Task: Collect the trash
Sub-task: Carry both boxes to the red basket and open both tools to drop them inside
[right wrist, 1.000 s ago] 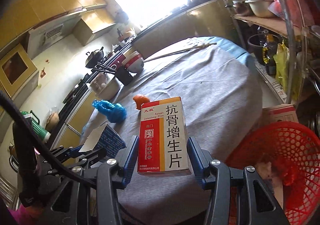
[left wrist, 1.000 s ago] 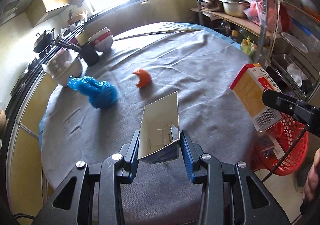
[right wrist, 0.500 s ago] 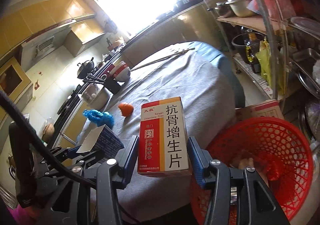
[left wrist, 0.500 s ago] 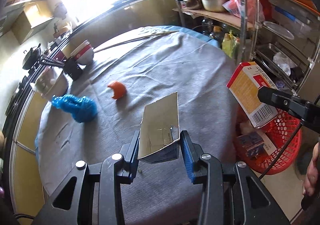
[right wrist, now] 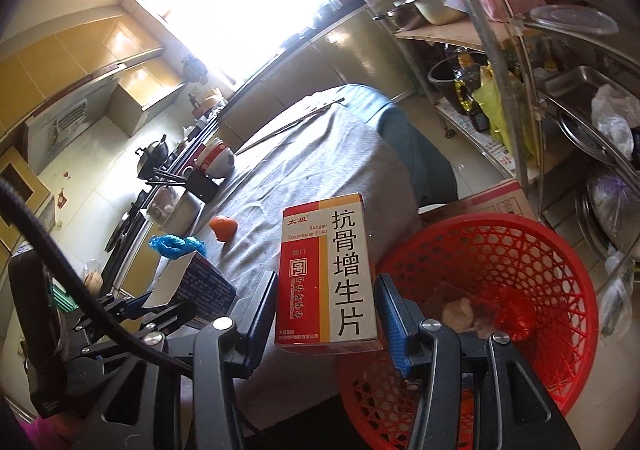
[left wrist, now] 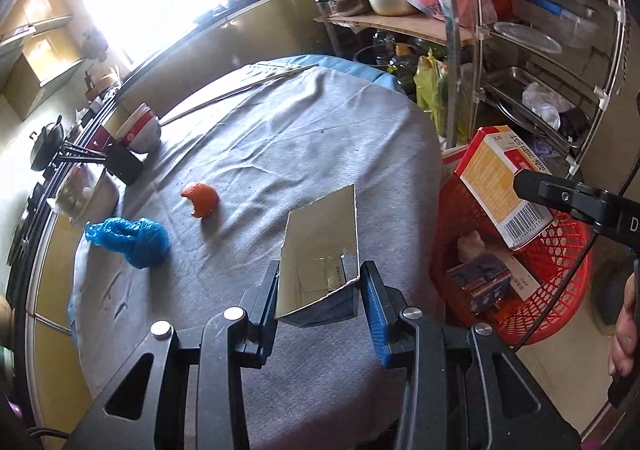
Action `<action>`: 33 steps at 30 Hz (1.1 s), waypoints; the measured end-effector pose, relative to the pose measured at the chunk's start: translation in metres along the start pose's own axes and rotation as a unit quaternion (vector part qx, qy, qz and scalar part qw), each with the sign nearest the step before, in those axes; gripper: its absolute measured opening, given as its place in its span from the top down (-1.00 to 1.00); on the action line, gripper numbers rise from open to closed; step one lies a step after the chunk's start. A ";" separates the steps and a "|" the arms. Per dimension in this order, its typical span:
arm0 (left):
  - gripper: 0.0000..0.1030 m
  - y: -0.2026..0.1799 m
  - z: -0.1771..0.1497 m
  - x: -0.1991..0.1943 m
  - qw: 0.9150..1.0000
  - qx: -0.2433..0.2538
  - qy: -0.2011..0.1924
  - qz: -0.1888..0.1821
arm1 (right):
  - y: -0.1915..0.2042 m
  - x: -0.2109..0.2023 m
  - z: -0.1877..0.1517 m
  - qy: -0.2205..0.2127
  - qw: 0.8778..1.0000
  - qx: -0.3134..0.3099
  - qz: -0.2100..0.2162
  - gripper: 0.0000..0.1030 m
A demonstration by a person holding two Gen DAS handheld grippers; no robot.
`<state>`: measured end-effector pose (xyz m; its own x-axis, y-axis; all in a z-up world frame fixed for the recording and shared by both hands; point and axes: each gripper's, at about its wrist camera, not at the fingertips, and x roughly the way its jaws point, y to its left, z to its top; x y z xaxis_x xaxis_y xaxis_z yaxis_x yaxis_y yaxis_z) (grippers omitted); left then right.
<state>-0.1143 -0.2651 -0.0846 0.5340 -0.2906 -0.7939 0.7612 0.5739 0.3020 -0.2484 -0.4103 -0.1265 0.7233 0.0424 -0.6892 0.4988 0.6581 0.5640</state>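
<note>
Holding trash for binning: left gripper (left wrist: pixel 320 292) clamps our torn carton (left wrist: pixel 320 250); right gripper (right wrist: pixel 326 316) clamps medicine box (right wrist: pixel 330 270) (above red basket's (right wrist: pixel 560 250) rim).

Each claw is built of matte black plastic arms with triangular cut-outs, joined by round silver screws. The left claw (left wrist: pixel 320 302) carries bright blue ribbed pads (left wrist: pixel 376 314) on the inner faces of its two black fingers. The right claw (right wrist: pixel 326 314) has the same make: black fingers, blue ribbed pads (right wrist: pixel 394 330), silver screw heads at the joints. A black cable (right wrist: pixel 72 282) loops across the left claw's body in the right wrist view, and another thin black cable (left wrist: pixel 560 290) hangs beside the right claw, whose housing bears a white letter.
</note>
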 end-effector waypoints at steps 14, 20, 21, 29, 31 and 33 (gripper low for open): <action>0.22 -0.036 0.012 0.004 0.999 0.043 0.002 -0.012 | -0.037 -0.017 -0.002 -0.008 0.999 0.036 -0.021 -0.02; 0.22 -0.058 0.018 0.006 0.998 0.066 0.001 -0.024 | -0.061 -0.029 -0.005 -0.011 0.998 0.057 -0.039 -0.02; 0.22 -0.061 0.019 0.007 0.997 0.070 0.001 -0.028 | -0.065 -0.031 -0.006 -0.011 0.997 0.061 -0.042 -0.02; 0.12 -0.095 0.024 0.010 0.992 0.107 -0.001 -0.064 | -0.099 -0.041 -0.010 -0.002 0.991 0.117 -0.058 -0.08; -0.11 -0.100 0.025 0.009 0.991 0.110 -0.002 -0.075 | -0.108 -0.041 -0.010 0.008 0.988 0.145 -0.050 -0.15; -0.15 -0.100 0.024 0.006 0.990 0.110 -0.008 -0.085 | -0.114 -0.042 -0.010 0.008 0.986 0.160 -0.046 -0.15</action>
<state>-0.1782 -0.3429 -0.1073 0.3953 -0.3816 -0.8355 0.9014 0.3361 0.2730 -0.3405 -0.4795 -0.1659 0.6618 0.0078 -0.7496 0.6885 0.3891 0.6120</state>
